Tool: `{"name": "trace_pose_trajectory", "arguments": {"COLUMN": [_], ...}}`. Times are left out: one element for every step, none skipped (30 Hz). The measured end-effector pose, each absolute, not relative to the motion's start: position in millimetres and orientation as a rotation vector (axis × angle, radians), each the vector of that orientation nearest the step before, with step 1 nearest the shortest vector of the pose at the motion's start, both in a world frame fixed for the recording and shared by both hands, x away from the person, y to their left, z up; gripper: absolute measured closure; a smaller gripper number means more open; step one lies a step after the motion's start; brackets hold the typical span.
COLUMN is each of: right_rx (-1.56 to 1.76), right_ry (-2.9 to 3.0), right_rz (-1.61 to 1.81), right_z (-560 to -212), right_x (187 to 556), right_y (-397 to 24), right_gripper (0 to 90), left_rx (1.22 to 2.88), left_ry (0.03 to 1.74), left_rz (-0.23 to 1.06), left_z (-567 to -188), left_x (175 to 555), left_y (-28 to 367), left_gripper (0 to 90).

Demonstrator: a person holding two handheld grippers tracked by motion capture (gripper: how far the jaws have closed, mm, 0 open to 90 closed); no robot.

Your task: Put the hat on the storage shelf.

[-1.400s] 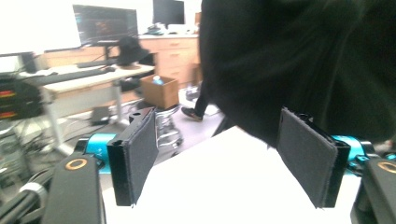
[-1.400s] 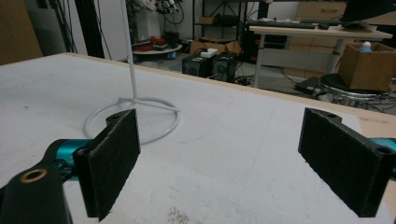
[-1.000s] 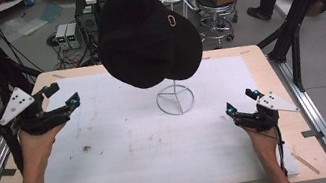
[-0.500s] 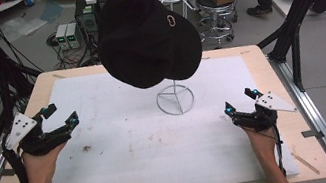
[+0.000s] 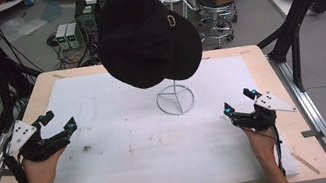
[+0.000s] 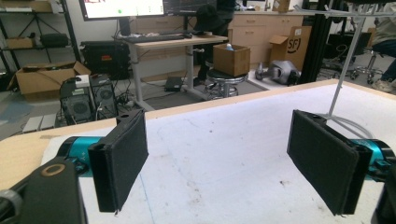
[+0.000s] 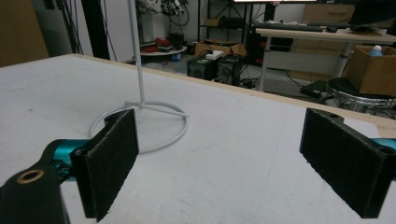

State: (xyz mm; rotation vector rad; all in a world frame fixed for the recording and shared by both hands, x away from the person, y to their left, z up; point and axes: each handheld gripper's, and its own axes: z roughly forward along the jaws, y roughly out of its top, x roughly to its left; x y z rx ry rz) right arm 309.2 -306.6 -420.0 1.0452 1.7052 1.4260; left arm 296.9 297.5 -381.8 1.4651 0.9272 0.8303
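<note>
A wooden table [image 5: 251,55] carries a white mat [image 5: 126,154] with a few dark specks. Near the mat's far middle, a black cap [image 5: 143,36] sits on top of a white wire stand [image 5: 175,100], whose ring base rests on the mat. The left gripper [image 5: 57,121] is low at the mat's left edge, its jaws wide apart and empty. The right gripper [image 5: 238,101] is near the right edge, jaws also spread with nothing between them. Both are well apart from the stand.
</note>
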Motion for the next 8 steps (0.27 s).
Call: {"name": "trace_pose_trajectory", "arguments": {"right_rx": [1.042,1.037,1.036,1.034,1.034,1.034,1.035,1.033], "right_ry": [1.707,1.708,1.709,1.711,1.709,1.709,1.709,1.709], "right_rz": [1.423,1.424,1.423,1.422,1.421,1.421,1.424,1.421], "right_z": [-420.0,-420.0,-420.0,-419.8,-419.8,-419.8,-419.8,-419.9], "right_x": [309.1,309.1,308.9,308.2,308.0,308.0,307.9,308.1], "right_y": [-306.3,-306.1,-305.7,-304.8,-304.6,-304.6,-304.5,-304.8], "right_gripper": [11.1,11.1,11.1,11.1,11.1,11.1,11.1,11.1], "left_rx": [1.465,1.462,1.470,1.467,1.466,1.465,1.465,1.465], "left_ry": [0.932,0.935,0.936,0.939,0.941,0.945,0.948,0.950], "left_rz": [0.831,0.830,0.830,0.827,0.826,0.826,0.826,0.822], "left_z": [-382.6,-383.9,-384.8,-385.8,-386.6,-387.2,-387.9,-388.5], "left_x": [296.7,296.5,296.1,296.1,296.2,296.2,296.4,296.7], "left_y": [297.9,298.3,299.2,299.7,300.1,300.4,300.8,301.0], "left_gripper": [20.5,20.5,20.5,20.5,20.5,20.5,20.5,20.4]}}
